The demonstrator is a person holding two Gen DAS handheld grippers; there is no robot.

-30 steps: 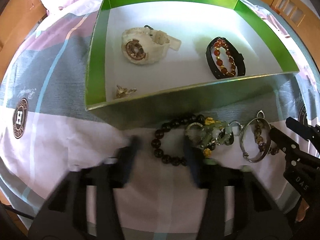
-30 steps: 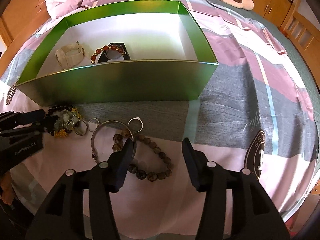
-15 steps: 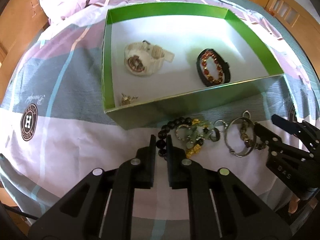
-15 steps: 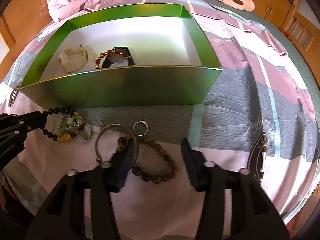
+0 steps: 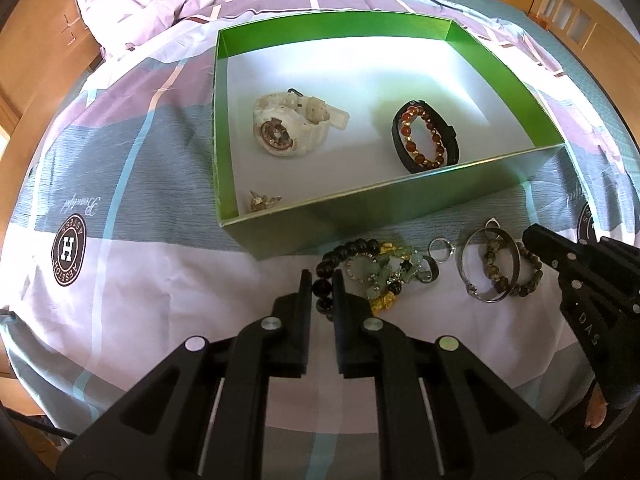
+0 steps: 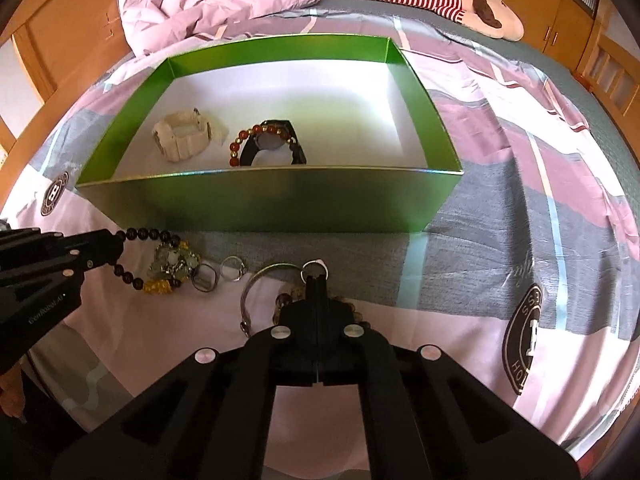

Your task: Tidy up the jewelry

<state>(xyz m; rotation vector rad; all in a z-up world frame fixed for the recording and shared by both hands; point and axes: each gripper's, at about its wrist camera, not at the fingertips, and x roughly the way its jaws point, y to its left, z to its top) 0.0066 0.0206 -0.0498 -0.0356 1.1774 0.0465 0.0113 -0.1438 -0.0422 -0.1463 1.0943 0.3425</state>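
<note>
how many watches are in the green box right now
2: a white watch on the left of the green box floor, and a black watch to its right with a red bead bracelet lying on it. None looks hidden.

A big bed fills the room. Its sheet has pink, grey and white blocks with thin blue lines and round dark badges. A crumpled pink blanket lies at the far end, next to a soft toy in a red and white striped top. Wooden cupboards stand behind the bed. Bright light falls across it.
</note>
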